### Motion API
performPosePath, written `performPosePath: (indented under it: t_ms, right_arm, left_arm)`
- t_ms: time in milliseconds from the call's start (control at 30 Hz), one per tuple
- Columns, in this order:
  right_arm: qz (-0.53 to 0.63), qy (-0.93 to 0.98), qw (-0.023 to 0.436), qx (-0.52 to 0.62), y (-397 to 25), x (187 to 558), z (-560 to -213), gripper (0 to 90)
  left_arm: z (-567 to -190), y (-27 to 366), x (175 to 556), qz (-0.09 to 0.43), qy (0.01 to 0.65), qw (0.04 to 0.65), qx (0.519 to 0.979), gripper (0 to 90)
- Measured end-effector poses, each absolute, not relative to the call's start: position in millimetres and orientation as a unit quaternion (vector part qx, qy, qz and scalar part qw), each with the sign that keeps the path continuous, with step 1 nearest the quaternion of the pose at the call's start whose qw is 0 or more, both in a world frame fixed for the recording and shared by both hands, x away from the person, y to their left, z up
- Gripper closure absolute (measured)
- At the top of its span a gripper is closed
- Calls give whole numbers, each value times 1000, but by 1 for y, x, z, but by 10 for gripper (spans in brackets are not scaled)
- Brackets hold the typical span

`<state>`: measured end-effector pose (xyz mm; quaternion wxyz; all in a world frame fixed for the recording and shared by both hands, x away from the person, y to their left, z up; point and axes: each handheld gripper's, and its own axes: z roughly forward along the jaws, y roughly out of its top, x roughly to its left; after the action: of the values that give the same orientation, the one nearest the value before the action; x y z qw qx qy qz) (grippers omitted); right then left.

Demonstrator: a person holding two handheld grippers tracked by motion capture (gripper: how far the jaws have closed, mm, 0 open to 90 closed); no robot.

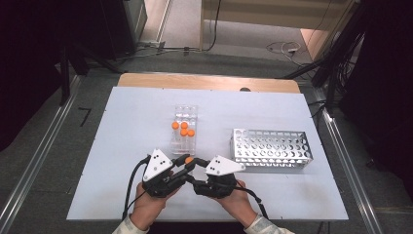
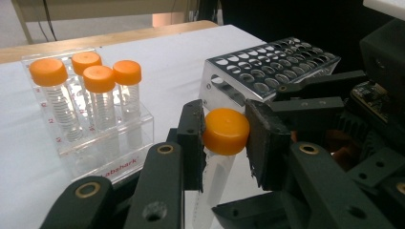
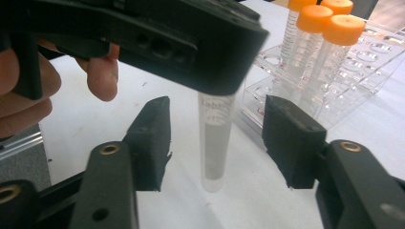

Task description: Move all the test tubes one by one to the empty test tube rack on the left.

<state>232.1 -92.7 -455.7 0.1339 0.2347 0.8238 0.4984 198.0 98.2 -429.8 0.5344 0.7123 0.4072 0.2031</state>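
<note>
A person's two hands come in at the near edge of a white table (image 1: 122, 146), each holding a black two-jaw gripper. The left gripper (image 2: 224, 131) has its jaws closed on the orange cap of one clear plastic tube (image 2: 216, 164), holding it upright just above the table surface; the tube's contents cannot be made out. The right gripper (image 3: 215, 138) sits just beside it with jaws spread wide, one on either side of the tube's lower body without touching it. In the high view the two grippers meet near the table's front centre, the left gripper (image 1: 187, 161) carrying the orange cap at its tip. Just behind them stands a clear plastic rack (image 2: 102, 143) holding four upright tubes with orange caps (image 2: 98, 78), clustered together, with the rack's other holes open. To the right, a little apart, a metal rack (image 1: 270, 147) with many round holes sits empty. Counted: five capped tubes, two racks, two grippers. Beyond the table's far wooden edge lies grey floor with cables.
</note>
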Motion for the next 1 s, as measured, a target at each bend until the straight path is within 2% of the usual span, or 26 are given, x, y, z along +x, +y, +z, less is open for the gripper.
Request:
performPosePath:
  t_ms: [100,200,1000]
  right_arm:
    - [492,827,131,238,-95,234,-455,298]
    - [489,827,130,245,-98,235,-456,264]
    - [479,826,129,266,-133,237,-456,251]
  left_arm:
    - [-430,100,199,204,410,534,711,686]
    - [-429,102,199,205,412,535,708,686]
    - [-425,113,206,210,430,541,692,686]
